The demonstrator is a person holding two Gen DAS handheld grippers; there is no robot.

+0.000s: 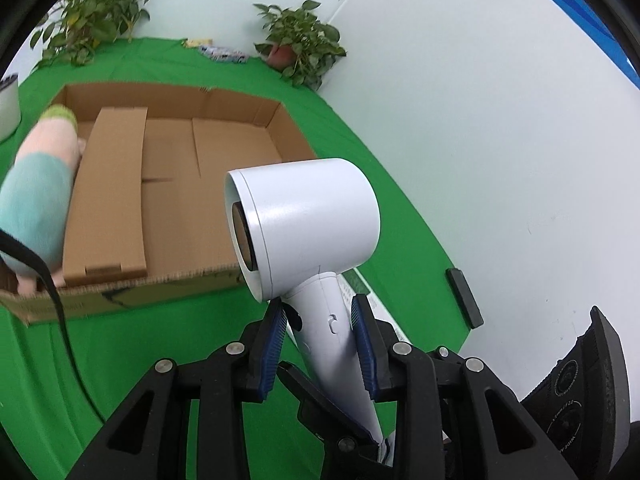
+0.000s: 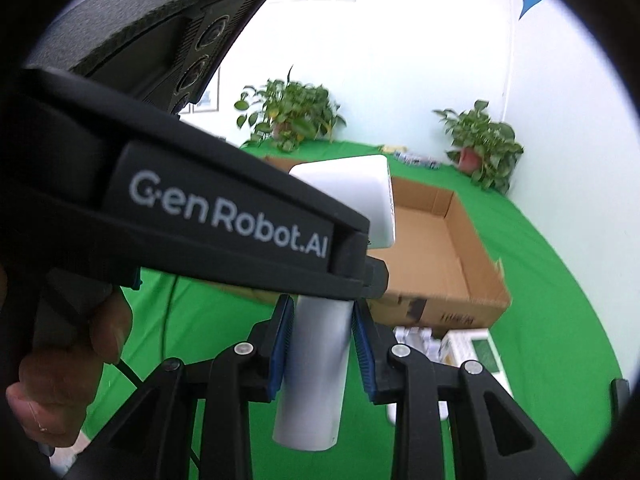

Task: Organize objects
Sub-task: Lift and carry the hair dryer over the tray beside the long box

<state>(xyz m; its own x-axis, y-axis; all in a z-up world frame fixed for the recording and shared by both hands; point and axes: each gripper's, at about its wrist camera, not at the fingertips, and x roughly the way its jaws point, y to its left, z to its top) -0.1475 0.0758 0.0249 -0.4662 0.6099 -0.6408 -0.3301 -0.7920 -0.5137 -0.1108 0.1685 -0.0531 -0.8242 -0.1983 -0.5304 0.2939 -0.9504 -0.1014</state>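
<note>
Two hand-held grippers grasp one white plastic hair dryer [image 1: 308, 224] by its handle: left hand-held gripper [image 1: 318, 320] w/ blue pads clenched on it near the head, right hand-held gripper [image 2: 322, 320] clamped lower down. Dryer is up off the green-covered table [image 1: 192, 336], just in front of open brown cardboard box [image 1: 176, 184]; pastel plush toy [image 1: 38, 196] lies at box's left side.

Plush toy [image 1: 38, 196] blurred and cut off at the left edge. Hair dryer [image 2: 344, 200] mostly hidden behind the other gripper's body. Small boxes [image 2: 416, 338] too blurry to read.
</note>
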